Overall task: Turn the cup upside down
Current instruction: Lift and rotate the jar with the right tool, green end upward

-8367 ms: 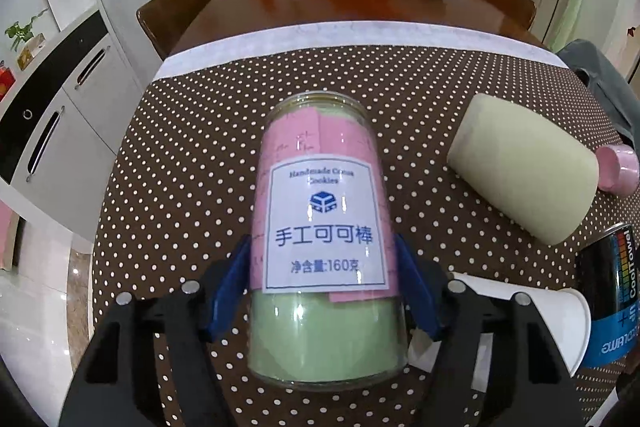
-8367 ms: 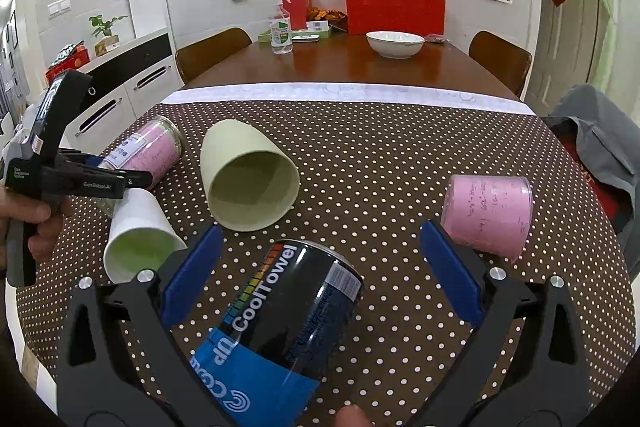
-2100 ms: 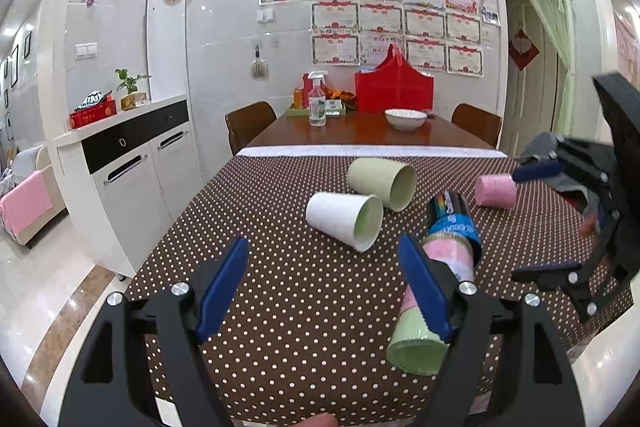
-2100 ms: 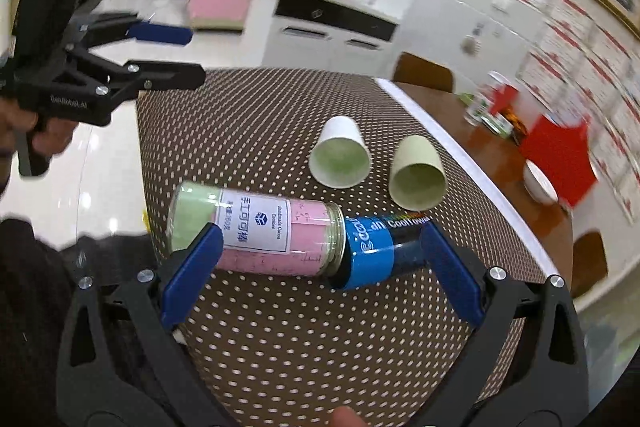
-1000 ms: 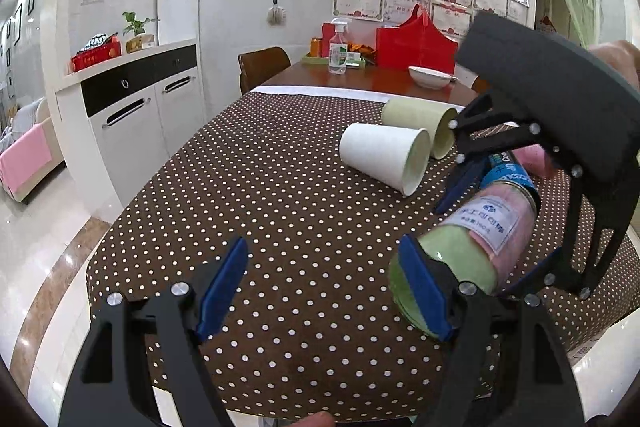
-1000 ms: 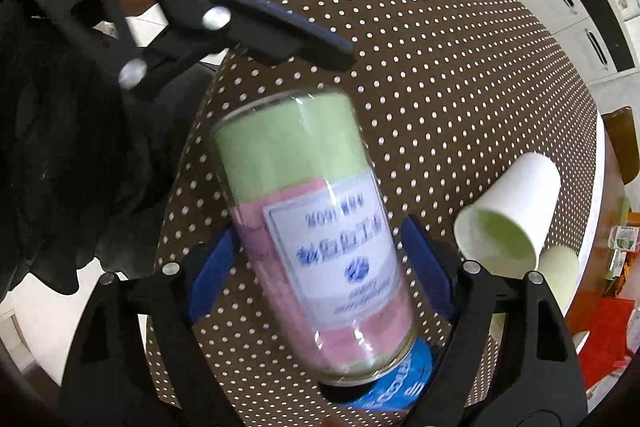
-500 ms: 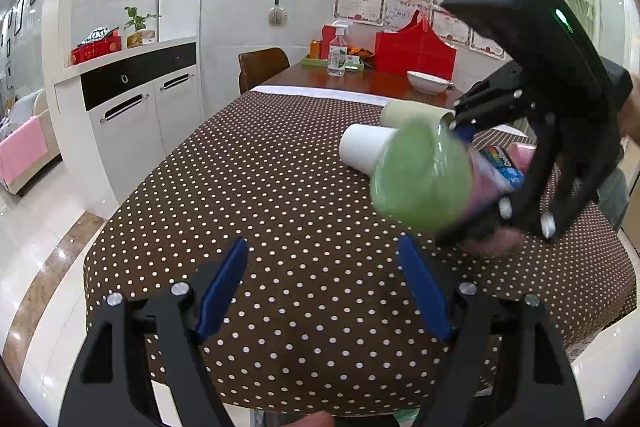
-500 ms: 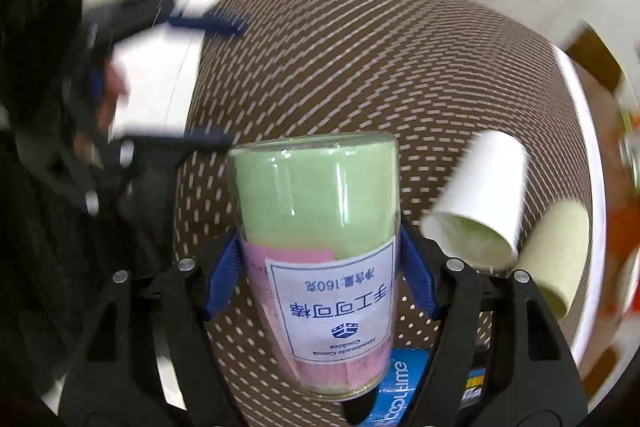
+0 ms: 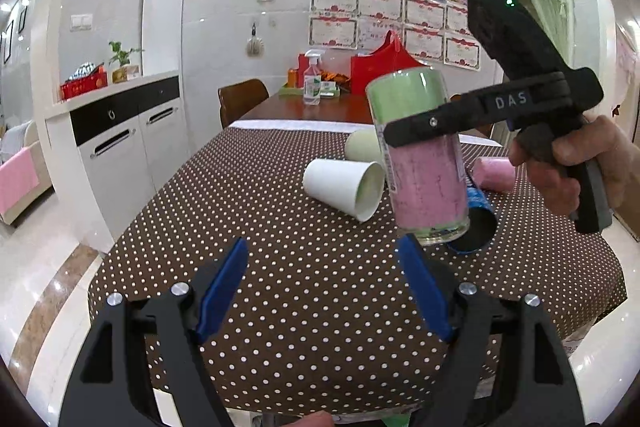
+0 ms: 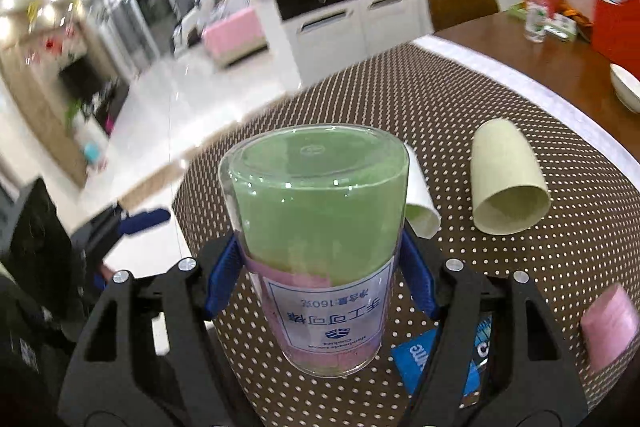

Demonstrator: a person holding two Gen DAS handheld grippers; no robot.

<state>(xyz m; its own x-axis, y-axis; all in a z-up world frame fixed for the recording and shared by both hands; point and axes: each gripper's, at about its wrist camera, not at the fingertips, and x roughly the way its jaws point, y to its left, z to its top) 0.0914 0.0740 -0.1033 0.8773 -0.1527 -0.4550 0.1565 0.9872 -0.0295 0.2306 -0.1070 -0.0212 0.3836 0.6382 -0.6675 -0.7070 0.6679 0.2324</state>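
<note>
Right tongs (image 10: 322, 267) clamped the clear plastic cup (image 10: 320, 227) mid-body, label inverted, green base up, over the table's (image 9: 280, 267) near edge. Left tongs (image 9: 326, 283) wide, empty. White paper cup (image 9: 344, 187) lay sideways behind.

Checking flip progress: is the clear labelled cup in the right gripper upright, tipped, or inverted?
Inverted, nearly vertical. The clear labelled cup shows its label upside down in the right gripper, closed green end on top; it hangs above the tablecloth.

Bright indoor light, fisheye-warped edges; right wrist view's background motion-blurred.
</note>
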